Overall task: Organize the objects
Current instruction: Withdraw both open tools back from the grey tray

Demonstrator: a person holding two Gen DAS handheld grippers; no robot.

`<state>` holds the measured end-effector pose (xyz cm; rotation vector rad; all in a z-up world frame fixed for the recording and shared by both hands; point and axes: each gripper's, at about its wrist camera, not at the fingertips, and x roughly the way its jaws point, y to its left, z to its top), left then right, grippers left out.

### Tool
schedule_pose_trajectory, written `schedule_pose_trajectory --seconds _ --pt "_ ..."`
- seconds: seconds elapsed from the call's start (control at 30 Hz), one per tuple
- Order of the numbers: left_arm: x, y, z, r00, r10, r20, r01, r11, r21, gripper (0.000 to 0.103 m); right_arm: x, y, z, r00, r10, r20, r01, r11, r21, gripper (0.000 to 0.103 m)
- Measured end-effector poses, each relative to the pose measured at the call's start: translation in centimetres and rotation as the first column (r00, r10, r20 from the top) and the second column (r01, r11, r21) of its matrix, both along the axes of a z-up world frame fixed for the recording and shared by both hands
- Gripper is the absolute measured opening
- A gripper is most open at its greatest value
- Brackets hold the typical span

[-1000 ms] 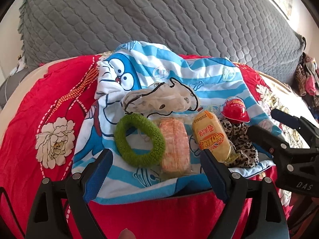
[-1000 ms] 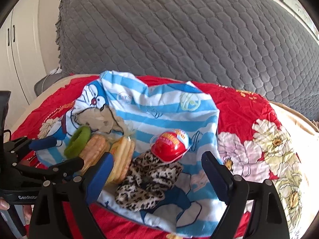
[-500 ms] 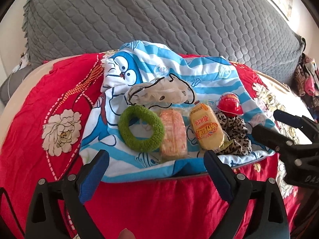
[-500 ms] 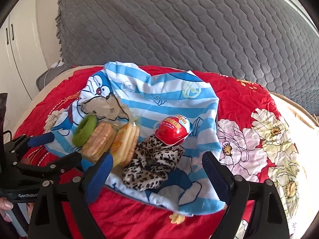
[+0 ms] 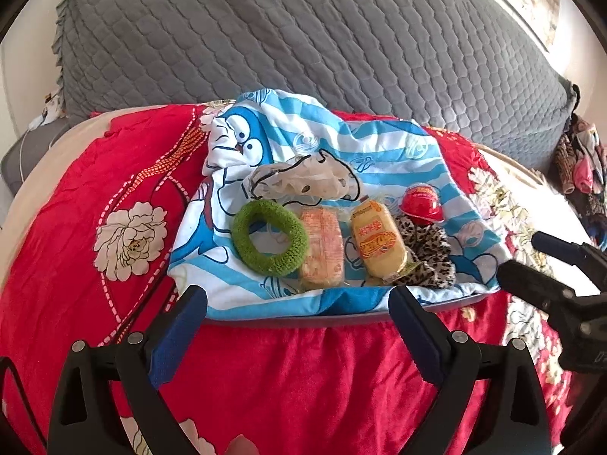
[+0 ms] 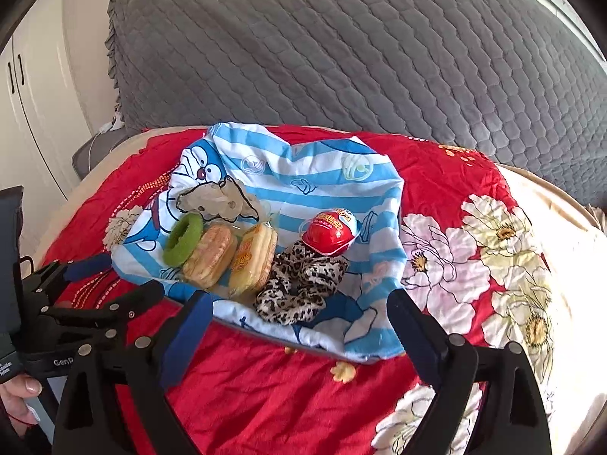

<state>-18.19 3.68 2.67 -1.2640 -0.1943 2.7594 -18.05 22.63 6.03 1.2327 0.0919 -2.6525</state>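
A blue-striped cartoon cloth (image 5: 379, 148) (image 6: 303, 174) lies on a red floral bedspread (image 5: 95, 189). On it in a row sit a green scrunchie (image 5: 269, 242) (image 6: 184, 239), an orange snack pack (image 5: 322, 252) (image 6: 210, 252), a yellow snack pack (image 5: 379, 244) (image 6: 254, 261), a leopard scrunchie (image 5: 426, 256) (image 6: 299, 288) and a red toy helmet (image 5: 421, 204) (image 6: 330, 233). A clear hair clip (image 5: 303, 180) (image 6: 216, 199) lies behind them. My left gripper (image 5: 297, 314) (image 6: 110, 276) is open and empty, in front of the cloth. My right gripper (image 6: 299, 320) (image 5: 531, 261) is open and empty, also in front.
A grey quilted headboard (image 5: 303, 45) (image 6: 341, 57) rises behind the bed. White cupboard doors (image 6: 26, 113) stand at the left. A pile of clothes (image 5: 580, 167) lies at the far right. Bare bedspread surrounds the cloth.
Both grippers have drawn back from the cloth, so the objects look smaller and farther. Nothing on the cloth has moved. Both stay open.
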Motion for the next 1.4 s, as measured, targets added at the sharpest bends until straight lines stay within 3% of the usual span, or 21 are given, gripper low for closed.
schedule_pose_trajectory --seconds 0.57,1.4 --pt "3.6 -0.4 1.4 1.0 -0.031 -0.003 0.031 1.0 -0.005 0.097 4.2 -0.2 0.3 1.0 -0.014 0.025 0.015 0.999 -0.047 0.095" --pt "7.3 0.6 0.2 0.996 -0.083 0.027 0.084 0.995 -0.045 0.097 8.5 -0.6 -1.2 1.0 -0.016 -0.005 0.016 0.999 -0.043 0.096"
